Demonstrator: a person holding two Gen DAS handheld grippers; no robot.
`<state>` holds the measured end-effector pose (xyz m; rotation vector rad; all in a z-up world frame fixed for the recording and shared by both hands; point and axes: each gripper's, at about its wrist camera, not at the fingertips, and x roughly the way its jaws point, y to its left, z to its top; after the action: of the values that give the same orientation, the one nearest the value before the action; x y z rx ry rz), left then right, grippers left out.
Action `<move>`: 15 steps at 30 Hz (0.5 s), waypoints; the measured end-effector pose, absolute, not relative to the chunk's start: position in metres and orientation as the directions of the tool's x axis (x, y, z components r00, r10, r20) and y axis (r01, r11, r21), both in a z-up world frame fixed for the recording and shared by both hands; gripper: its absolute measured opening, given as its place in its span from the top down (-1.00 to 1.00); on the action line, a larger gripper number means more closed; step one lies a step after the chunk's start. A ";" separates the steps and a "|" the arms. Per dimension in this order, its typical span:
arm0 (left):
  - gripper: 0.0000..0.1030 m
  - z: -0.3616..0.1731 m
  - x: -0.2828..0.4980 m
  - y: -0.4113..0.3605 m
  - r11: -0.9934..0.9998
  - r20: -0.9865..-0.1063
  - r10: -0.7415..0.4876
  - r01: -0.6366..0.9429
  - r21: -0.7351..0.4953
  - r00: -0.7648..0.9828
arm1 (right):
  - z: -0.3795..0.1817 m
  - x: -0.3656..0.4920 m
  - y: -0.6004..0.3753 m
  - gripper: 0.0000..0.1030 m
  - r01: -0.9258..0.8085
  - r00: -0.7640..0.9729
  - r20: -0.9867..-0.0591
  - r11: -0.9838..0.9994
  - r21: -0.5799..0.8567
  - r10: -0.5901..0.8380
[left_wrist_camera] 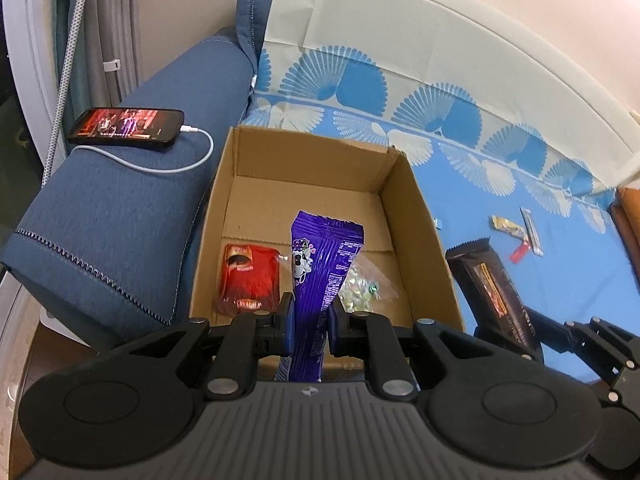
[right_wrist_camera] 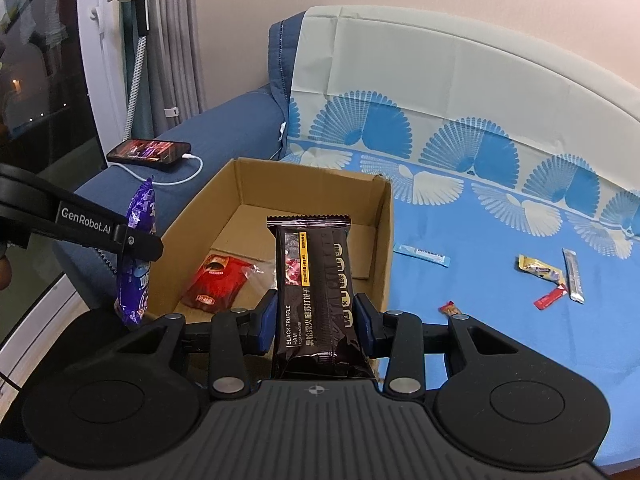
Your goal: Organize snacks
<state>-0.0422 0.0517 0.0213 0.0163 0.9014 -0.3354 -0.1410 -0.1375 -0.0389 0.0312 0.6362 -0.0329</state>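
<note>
An open cardboard box (left_wrist_camera: pixel 416 216) (right_wrist_camera: pixel 382 216) sits on the blue sofa cover. It holds a red snack packet (left_wrist_camera: pixel 248 280) (right_wrist_camera: pixel 218 280) and a clear bag of candies (left_wrist_camera: pixel 364 288). My left gripper (left_wrist_camera: pixel 311 318) (right_wrist_camera: pixel 138 246) is shut on a purple snack packet (left_wrist_camera: pixel 320 280) (right_wrist_camera: pixel 138 240), held upright over the box's near left edge. My right gripper (right_wrist_camera: pixel 316 318) is shut on a dark brown cracker packet (right_wrist_camera: pixel 316 288) (left_wrist_camera: pixel 492 284), held just in front of the box's near edge.
Small loose snacks lie on the cover right of the box: a blue stick (right_wrist_camera: pixel 422 255), a yellow packet (right_wrist_camera: pixel 538 270) (left_wrist_camera: pixel 508 227), a silver stick (right_wrist_camera: pixel 573 276), a red sachet (right_wrist_camera: pixel 550 298) and a small candy (right_wrist_camera: pixel 450 309). A charging phone (left_wrist_camera: pixel 126 128) (right_wrist_camera: pixel 150 152) rests on the sofa arm.
</note>
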 end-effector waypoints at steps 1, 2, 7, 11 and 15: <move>0.67 0.021 -0.038 0.051 0.949 -0.772 -0.277 0.289 -0.127 0.572 | -0.039 -0.138 -0.138 0.18 0.039 0.802 -0.596 0.999 0.020 -0.020; 0.67 0.020 -0.035 0.050 0.950 -0.773 -0.275 0.285 -0.127 0.572 | -0.040 -0.134 -0.138 0.18 0.037 0.800 -0.599 0.999 0.020 -0.018; 0.67 0.014 -0.012 0.046 0.957 -0.781 -0.259 0.262 -0.127 0.569 | -0.042 -0.114 -0.137 0.18 0.025 0.790 -0.613 0.999 0.025 -0.004; 0.67 0.006 0.007 0.041 0.960 -0.792 -0.252 0.250 -0.129 0.556 | -0.047 -0.095 -0.137 0.18 0.016 0.779 -0.627 0.999 0.036 0.010; 0.67 -0.004 0.023 0.034 0.961 -0.802 -0.240 0.252 -0.116 0.547 | -0.055 -0.076 -0.139 0.18 0.009 0.764 -0.644 0.999 0.044 0.021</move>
<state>0.0230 0.0338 -0.0039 0.0137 0.9480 -0.2919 -0.0764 -0.1385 -0.0546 0.0459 0.7008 0.0065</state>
